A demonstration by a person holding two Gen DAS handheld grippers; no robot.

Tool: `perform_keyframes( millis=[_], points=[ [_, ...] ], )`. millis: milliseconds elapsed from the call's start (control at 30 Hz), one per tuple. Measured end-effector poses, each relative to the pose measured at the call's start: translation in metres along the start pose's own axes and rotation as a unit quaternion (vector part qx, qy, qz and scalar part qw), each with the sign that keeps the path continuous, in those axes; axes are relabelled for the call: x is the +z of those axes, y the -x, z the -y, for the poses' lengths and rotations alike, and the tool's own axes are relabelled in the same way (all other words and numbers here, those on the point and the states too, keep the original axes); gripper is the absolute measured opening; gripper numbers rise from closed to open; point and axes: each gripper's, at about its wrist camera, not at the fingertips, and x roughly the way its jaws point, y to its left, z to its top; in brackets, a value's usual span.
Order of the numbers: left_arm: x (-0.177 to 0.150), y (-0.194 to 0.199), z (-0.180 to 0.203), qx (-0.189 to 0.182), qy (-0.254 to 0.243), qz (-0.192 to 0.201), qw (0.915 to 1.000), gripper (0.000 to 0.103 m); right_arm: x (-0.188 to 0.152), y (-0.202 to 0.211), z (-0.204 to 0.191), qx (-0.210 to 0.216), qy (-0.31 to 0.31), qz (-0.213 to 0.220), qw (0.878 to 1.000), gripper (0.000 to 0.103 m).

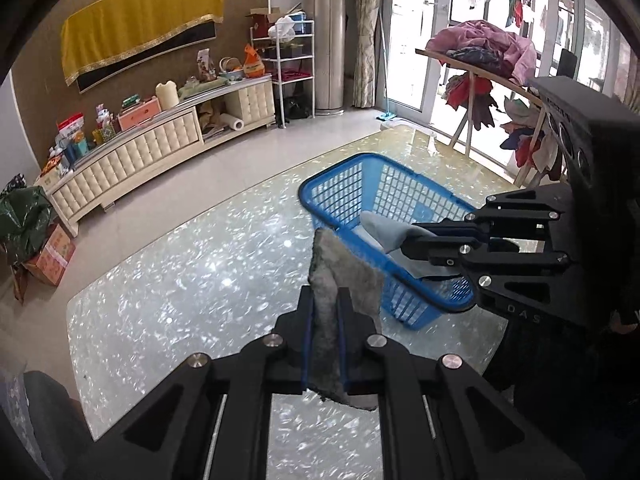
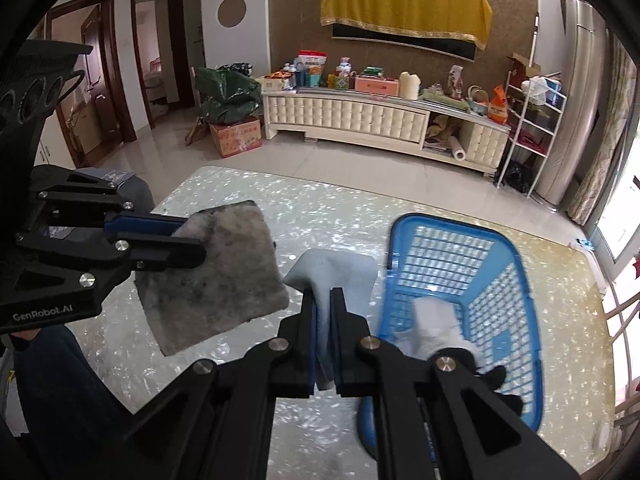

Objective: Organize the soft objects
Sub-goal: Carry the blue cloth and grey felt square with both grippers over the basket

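My left gripper (image 1: 325, 300) is shut on a fuzzy grey cloth (image 1: 340, 280), which hangs above the shiny table (image 1: 180, 280). From the right wrist view the same grey cloth (image 2: 216, 276) shows as a flat square held by the left gripper (image 2: 196, 240). My right gripper (image 2: 323, 300) is shut on a pale blue cloth (image 2: 332, 272); in the left wrist view that right gripper (image 1: 404, 246) holds the blue cloth (image 1: 384, 228) over the blue plastic basket (image 1: 348, 176). The basket (image 2: 460, 248) lies to the right with white cloth (image 2: 434, 324) inside.
A cream cabinet (image 2: 360, 116) loaded with boxes and bottles runs along the brown wall. A wooden rack (image 1: 492, 76) piled with clothes stands by the glass doors. A cardboard box (image 2: 236, 136) and a green bag (image 2: 228, 92) sit on the floor.
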Motion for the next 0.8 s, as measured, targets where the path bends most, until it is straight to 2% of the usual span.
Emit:
perform_keyframes(
  millis=[400, 800],
  points=[
    [0.036, -0.023, 0.029, -0.015, -0.023, 0.004, 0.9996, 0.009, -0.015, 0.014, 0.031, -0.027, -0.018, -0.007, 0.999, 0.006],
    [0.063, -0.058, 0.039, -0.03, -0.029, -0.005, 0.9991, 0.009, -0.021, 0.005, 0.058, -0.043, -0.039, -0.017, 0.998, 0.006]
  ],
)
